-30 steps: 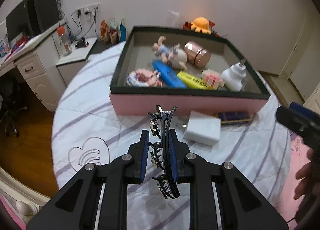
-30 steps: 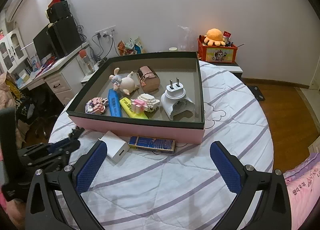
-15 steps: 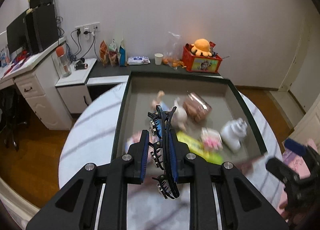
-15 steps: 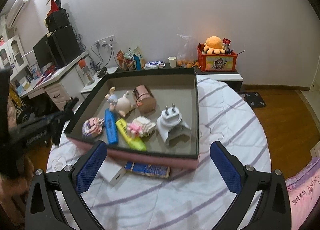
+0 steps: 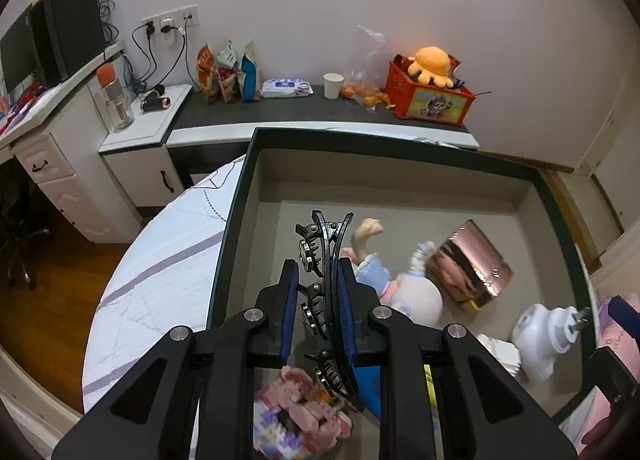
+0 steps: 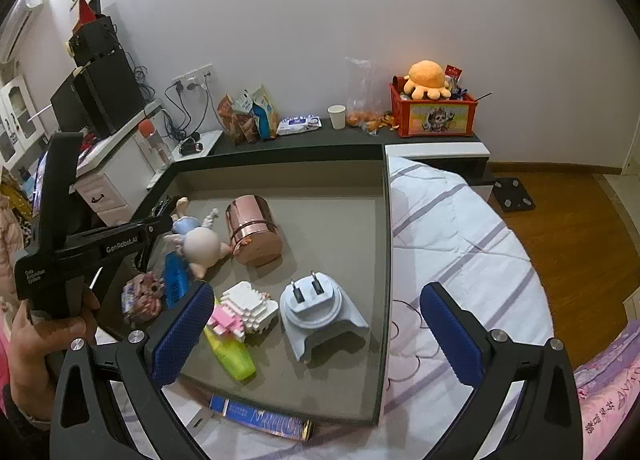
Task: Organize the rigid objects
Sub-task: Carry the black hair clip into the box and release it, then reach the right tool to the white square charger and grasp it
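My left gripper [image 5: 318, 280] is shut on a black hair claw clip [image 5: 326, 260] and holds it above the left part of the dark-rimmed tray [image 5: 236, 204]. In the tray lie a doll [image 5: 400, 292], a rose-gold tin [image 5: 468, 264], a white plug adapter [image 5: 548, 324] and a pink block toy [image 5: 304, 416]. In the right wrist view my right gripper [image 6: 316, 332] is open and empty over the tray's front right; the left gripper [image 6: 120, 236] shows at the tray's left side. A blue bar [image 6: 260, 418] lies on the bed in front of the tray [image 6: 386, 244].
The tray sits on a round white bed with purple stripes [image 6: 460, 236]. Behind it runs a dark shelf [image 5: 304, 112] with snack bags, a paper cup and a red box with an orange plush [image 5: 432, 88]. A white desk [image 5: 48, 148] stands left.
My left gripper has carried the claw clip up from the bed and forward over the tray. My right gripper has moved forward toward the tray and stays open.
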The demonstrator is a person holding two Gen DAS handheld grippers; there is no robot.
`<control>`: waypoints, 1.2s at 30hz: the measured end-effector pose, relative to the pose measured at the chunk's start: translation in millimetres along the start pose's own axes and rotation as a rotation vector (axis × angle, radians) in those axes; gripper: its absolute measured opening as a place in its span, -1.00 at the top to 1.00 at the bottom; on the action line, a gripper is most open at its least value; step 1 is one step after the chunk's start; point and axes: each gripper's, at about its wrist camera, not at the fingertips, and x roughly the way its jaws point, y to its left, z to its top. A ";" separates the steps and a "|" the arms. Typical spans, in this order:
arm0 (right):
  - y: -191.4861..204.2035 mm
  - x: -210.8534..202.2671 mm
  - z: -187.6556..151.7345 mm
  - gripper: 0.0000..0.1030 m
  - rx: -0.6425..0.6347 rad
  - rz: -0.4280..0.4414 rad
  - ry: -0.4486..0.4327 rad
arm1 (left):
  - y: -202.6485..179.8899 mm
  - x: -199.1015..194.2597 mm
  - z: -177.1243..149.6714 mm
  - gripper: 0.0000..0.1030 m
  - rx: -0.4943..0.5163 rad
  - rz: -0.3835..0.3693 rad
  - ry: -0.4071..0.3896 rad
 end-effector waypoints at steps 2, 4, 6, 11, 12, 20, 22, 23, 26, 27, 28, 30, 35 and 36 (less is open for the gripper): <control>0.3 6.8 0.0 -1.00 -0.001 0.003 0.012 | 2.3 4.7 -0.3 0.60 -0.005 0.000 0.015; 2.2 10.3 -0.4 -1.00 -0.004 0.003 0.019 | 2.1 5.4 -1.0 0.57 0.000 0.008 0.018; 4.1 13.3 -0.4 -1.00 -0.009 0.003 0.025 | 2.0 3.4 -0.6 0.20 0.002 0.035 0.012; 13.3 10.7 2.7 -1.00 -0.028 0.006 0.019 | -7.5 -8.6 -2.2 -0.61 0.019 -0.006 -0.002; 14.2 9.6 3.4 -1.00 -0.031 0.008 0.015 | -11.1 -11.3 -3.1 -0.71 0.031 0.008 -0.008; 20.7 -20.1 2.0 -1.00 -0.037 -0.001 -0.033 | -20.6 -66.0 -18.2 -0.98 0.045 0.005 -0.107; 23.4 -28.5 0.8 -1.00 -0.042 -0.002 -0.045 | -19.8 -79.5 -22.2 -0.99 0.043 0.018 -0.127; 25.7 -35.4 -0.9 -1.00 -0.044 -0.002 -0.055 | -19.0 -89.8 -26.9 -0.99 0.035 0.015 -0.146; 30.7 -53.3 -5.5 -1.00 -0.051 -0.003 -0.080 | -15.1 -117.5 -41.8 -0.99 0.007 -0.013 -0.181; 32.8 -58.8 -7.0 -1.00 -0.052 -0.003 -0.088 | -15.3 -125.4 -47.3 -0.99 -0.001 -0.015 -0.192; 34.1 -63.7 -8.4 -1.00 -0.053 -0.002 -0.094 | -14.4 -136.2 -54.4 -0.99 -0.006 -0.012 -0.206; 38.0 -77.0 -12.3 -1.00 -0.057 0.000 -0.112 | -14.4 -150.4 -63.4 -0.99 -0.006 -0.002 -0.224; 45.2 -104.6 -23.5 -1.00 -0.063 0.009 -0.147 | -10.9 -184.7 -93.3 -0.99 -0.018 0.008 -0.254; 46.3 -109.7 -26.0 -1.00 -0.065 0.011 -0.153 | -9.6 -190.2 -98.1 -0.99 -0.024 0.007 -0.259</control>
